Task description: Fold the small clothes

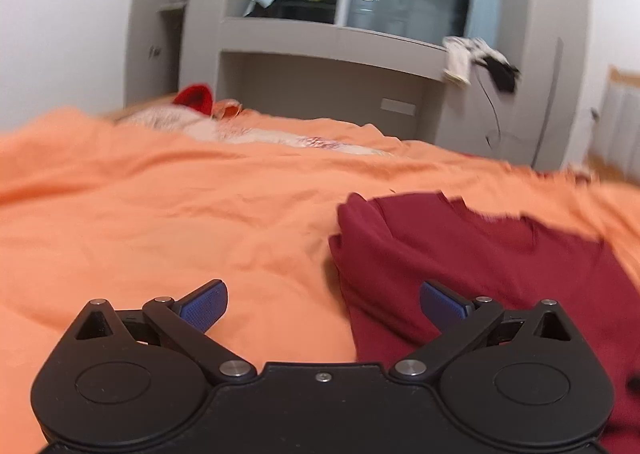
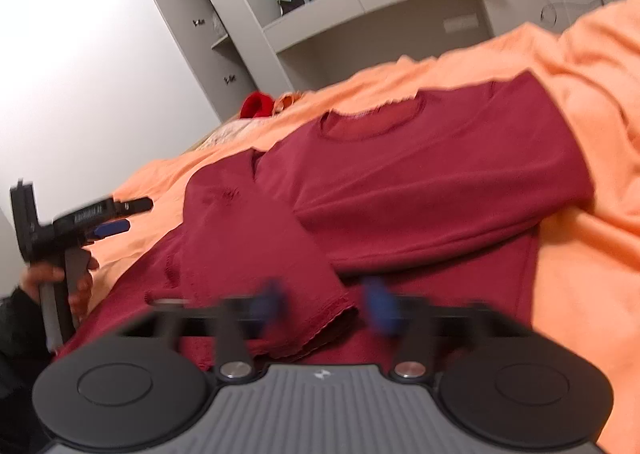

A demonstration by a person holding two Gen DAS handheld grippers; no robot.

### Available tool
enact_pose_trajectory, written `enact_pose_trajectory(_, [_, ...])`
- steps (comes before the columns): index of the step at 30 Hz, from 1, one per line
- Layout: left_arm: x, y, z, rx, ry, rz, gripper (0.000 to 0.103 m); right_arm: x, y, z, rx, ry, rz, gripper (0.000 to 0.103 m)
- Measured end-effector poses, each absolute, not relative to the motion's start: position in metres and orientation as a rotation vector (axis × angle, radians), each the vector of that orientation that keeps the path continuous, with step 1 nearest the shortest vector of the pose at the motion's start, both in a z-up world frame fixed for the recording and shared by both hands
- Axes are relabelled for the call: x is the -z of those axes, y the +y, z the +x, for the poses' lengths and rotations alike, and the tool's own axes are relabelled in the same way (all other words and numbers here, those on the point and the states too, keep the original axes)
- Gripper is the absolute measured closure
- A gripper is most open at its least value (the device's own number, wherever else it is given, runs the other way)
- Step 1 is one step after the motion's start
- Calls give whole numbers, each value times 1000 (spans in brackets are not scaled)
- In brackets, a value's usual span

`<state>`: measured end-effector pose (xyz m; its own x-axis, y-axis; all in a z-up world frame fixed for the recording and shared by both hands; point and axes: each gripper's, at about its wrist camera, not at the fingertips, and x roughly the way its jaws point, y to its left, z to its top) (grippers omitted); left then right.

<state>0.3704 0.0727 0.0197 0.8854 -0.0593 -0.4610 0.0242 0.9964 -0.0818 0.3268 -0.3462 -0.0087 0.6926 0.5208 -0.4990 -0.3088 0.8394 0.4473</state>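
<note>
A maroon long-sleeved shirt [image 2: 420,174] lies on the orange bedsheet [image 2: 580,274], collar towards the far side, with one side folded over its front. Its left sleeve [image 2: 248,238] lies folded down across the body. The sleeve's cuff sits between the blurred blue pads [image 2: 380,310] of my right gripper [image 2: 326,306], which is shut on the cuff. My left gripper [image 1: 324,306] is open and holds nothing, just off the shirt's [image 1: 480,266] left edge above bare sheet. In the right wrist view the left gripper [image 2: 120,218] shows at the left, held by a hand [image 2: 76,282].
A red item [image 1: 196,96] and pale patterned bedding [image 1: 224,130] lie at the bed's far end. Grey cabinets and a shelf unit [image 1: 320,38] stand behind, with clothes [image 1: 476,58] and a cable hanging off the ledge. Orange sheet [image 1: 160,214] spreads left of the shirt.
</note>
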Motion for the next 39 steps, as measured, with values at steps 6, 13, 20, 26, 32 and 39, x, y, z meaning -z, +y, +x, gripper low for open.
enact_pose_trajectory(6, [-14,42,361,103,480,164,1,-28,-360,316,-566,488,508,98])
enact_pose_trajectory(13, [5,12,383,125,559,351,1,-59,-385,314,-596,319,684,98])
enact_pose_trajectory(20, [14,-7,411,85,465,572,3,-59,-392,315,-595,307,712,97])
enact_pose_trajectory(26, [17,4,436,115,451,555,22,-57,-398,312,-585,297,712,97])
enact_pose_trajectory(32, [18,-7,432,141,330,662,28,-43,-392,322,-575,370,710,97])
enact_pose_trajectory(39, [29,-23,430,167,336,791,50,-29,-390,326,-567,425,723,97])
